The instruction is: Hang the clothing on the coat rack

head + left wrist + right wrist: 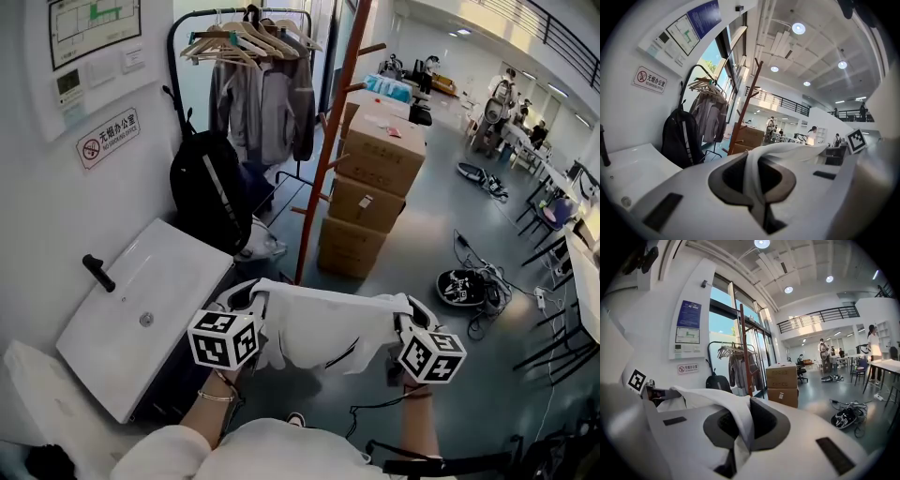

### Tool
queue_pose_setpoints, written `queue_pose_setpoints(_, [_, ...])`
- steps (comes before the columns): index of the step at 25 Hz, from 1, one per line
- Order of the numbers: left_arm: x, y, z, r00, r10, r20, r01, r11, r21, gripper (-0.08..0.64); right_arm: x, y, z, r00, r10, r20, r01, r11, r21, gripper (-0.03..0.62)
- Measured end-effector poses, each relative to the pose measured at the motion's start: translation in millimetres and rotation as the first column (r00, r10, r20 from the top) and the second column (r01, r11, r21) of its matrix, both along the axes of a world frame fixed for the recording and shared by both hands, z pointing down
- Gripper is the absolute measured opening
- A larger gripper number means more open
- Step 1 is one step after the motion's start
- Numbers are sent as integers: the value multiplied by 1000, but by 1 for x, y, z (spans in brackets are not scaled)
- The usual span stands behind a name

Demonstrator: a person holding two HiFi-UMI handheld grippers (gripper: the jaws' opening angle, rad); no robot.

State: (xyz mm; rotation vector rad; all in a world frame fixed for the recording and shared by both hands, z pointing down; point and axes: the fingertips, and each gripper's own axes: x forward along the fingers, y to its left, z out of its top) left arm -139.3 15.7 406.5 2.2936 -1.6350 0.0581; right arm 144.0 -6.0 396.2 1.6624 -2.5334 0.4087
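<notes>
While left gripper (247,298) and right gripper (405,314) each pinch its cloth, the white garment (323,330) spans crosswise between them. The coat rack (330,150) stands ahead, apart, slightly nearer the left gripper.

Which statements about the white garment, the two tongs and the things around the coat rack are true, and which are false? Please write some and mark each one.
1. The left tongs and the right tongs are both shut on the white garment. True.
2. In the head view, a black backpack is left of the coat rack. True.
3. The white garment hangs on the coat rack. False: it is held stretched between the two tongs, apart from the rack.
4. The floor right of the coat rack is bare. False: cardboard boxes are stacked there.
5. Grey jackets hang on the clothes rail. True.
</notes>
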Motion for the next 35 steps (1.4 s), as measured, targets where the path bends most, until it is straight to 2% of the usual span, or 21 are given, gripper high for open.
queue_pose_setpoints(9, [20,-58,-3,1000,-22,16,22,1000,-2,18,19,-70,5,999,-48,15,48,999,7,26])
queue_pose_setpoints(23, [26,-106,5,998,-47,30,48,999,-23,18,25,-135,11,995,-103,-1,103,995,1,28])
queue_pose_setpoints(29, [21,-146,-3,998,-69,9,68,998,10,18,19,-176,5,991,-130,-14,131,991,30,27])
queue_pose_setpoints(35, [22,-191,5,996,-85,-18,85,996,-5,18,18,-221,11,986,-163,-24,163,987,-1,28])
